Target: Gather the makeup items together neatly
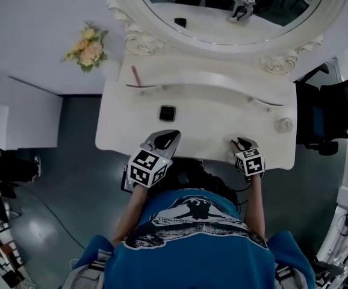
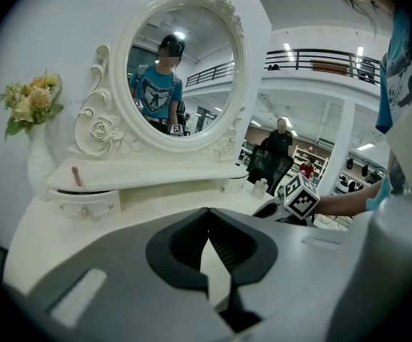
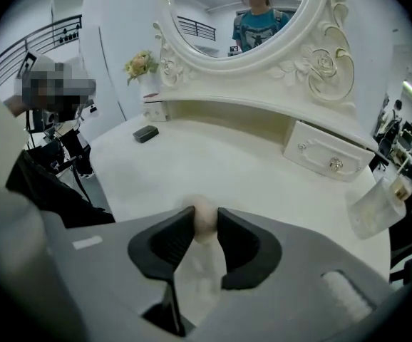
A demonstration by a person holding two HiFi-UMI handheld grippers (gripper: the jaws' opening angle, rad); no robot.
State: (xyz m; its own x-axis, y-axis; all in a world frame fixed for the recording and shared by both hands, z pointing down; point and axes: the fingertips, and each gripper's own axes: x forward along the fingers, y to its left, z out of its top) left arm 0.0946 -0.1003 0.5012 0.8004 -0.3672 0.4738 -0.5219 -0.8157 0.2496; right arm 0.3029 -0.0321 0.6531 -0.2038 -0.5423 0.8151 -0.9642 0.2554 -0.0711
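My right gripper [image 3: 206,218] points down at the white vanity table [image 3: 213,162], near its front edge. Its jaws are shut on a small pale beige makeup sponge [image 3: 205,226], both pads touching it. The head view shows this gripper [image 1: 241,142] at the front right of the table; the sponge is hidden there. My left gripper [image 1: 171,135] hovers at the front middle, and its jaws [image 2: 207,216] are shut with nothing between them. Just beyond it lies a black compact [image 1: 167,112]. On the raised shelf lies a pink stick [image 1: 135,76].
A round white jar [image 1: 284,124] stands at the table's right end; a clear bottle [image 3: 377,204] shows there too. An oval mirror [image 1: 234,11] rises behind the shelf. A vase of flowers [image 1: 88,47] sits at the far left, a black chair [image 1: 336,110] to the right.
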